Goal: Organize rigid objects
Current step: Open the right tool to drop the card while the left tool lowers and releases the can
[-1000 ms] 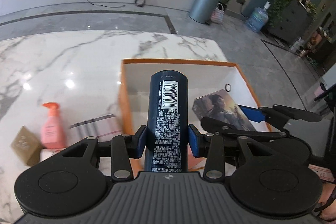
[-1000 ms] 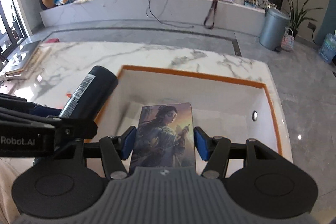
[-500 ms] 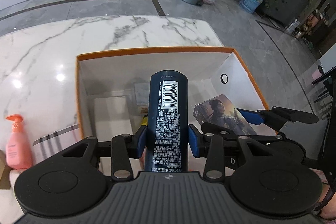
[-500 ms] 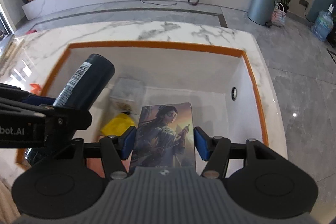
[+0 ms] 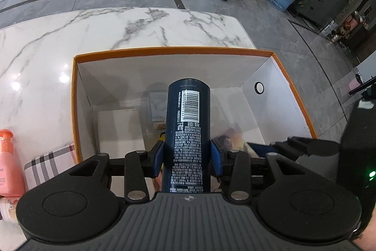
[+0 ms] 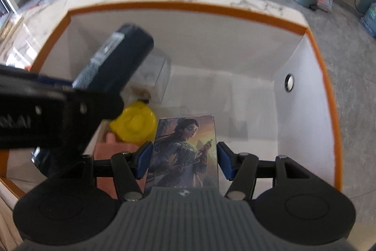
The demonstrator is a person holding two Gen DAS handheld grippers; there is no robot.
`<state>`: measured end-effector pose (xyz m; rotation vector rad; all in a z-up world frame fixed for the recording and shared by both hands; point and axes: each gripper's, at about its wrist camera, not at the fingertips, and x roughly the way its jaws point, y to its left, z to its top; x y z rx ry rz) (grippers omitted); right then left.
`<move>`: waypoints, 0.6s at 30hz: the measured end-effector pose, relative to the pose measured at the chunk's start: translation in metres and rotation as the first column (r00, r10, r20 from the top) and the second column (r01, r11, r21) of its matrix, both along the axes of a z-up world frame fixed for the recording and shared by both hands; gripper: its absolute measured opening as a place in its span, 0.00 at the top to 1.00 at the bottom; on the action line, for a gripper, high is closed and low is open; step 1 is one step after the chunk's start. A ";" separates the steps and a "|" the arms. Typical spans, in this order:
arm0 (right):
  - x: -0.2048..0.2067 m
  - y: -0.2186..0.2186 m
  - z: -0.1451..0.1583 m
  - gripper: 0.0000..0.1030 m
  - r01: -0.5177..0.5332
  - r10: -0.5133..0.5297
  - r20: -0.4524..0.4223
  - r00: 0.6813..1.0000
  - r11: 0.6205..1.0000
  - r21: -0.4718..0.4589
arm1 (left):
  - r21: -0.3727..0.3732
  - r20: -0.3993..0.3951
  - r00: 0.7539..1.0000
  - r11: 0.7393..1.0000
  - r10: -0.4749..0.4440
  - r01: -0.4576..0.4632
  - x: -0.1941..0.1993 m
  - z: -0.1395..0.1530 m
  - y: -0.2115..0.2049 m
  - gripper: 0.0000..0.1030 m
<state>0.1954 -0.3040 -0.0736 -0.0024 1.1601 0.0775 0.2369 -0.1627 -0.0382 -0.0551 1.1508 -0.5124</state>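
The left gripper [image 5: 187, 158] squeezes a dark blue can [image 5: 188, 133] between its two blue pads [image 5: 158, 158], and the can stands up in the middle of the left wrist frame with a white barcode near its top. The right gripper [image 6: 184, 160] holds a picture box [image 6: 184, 152] with a painted lady on it; the left pad touches the box, but a thin gap shows by the right pad, so I cannot tell how tight the hold is. Both things hang over a big white box with an orange rim [image 5: 174, 51]. Down inside it, in the right wrist frame, a yellow thing [image 6: 134, 125] lies just left of the picture box, and a clear box [image 6: 154, 77] sits behind it. A small round hole [image 6: 289, 82] is in the right wall. The big box sits on a white marble table [image 5: 117, 27]. At the lower left of the left wrist frame, a pink pump bottle [image 5: 9, 164] stands beside a striped box [image 5: 49, 164].
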 end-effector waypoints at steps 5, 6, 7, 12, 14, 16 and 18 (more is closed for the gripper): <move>-0.004 0.002 -0.008 0.44 0.003 -0.001 -0.063 0.998 1.000 0.018 | 0.006 -0.006 1.000 1.000 0.005 -0.005 -0.004 -0.001 0.005 0.55; -0.004 0.003 -0.008 0.44 -0.002 0.003 -0.072 0.997 1.000 0.023 | 0.005 -0.007 1.000 1.000 0.006 -0.006 -0.004 -0.001 0.005 0.55; -0.005 0.003 -0.008 0.45 -0.005 0.007 -0.078 0.997 1.000 0.026 | 0.005 -0.007 1.000 1.000 0.007 -0.007 -0.005 0.000 0.006 0.55; -0.008 0.007 0.004 0.43 0.001 -0.001 -0.039 0.999 1.000 0.016 | 0.012 0.002 1.000 1.000 0.008 -0.008 -0.006 0.003 0.004 0.55; -0.010 0.004 0.008 0.43 0.013 -0.013 -0.014 1.000 1.000 0.004 | 0.014 0.005 1.000 1.000 0.008 -0.008 -0.005 0.004 0.001 0.55; -0.010 0.000 0.013 0.44 0.032 -0.032 0.024 0.999 0.999 -0.025 | 0.012 0.006 1.000 1.000 0.007 -0.007 -0.005 0.004 -0.003 0.55; -0.011 -0.005 0.018 0.44 0.056 -0.052 0.069 0.996 0.997 -0.052 | 0.006 0.009 1.000 1.000 -0.001 0.001 -0.004 0.003 -0.008 0.55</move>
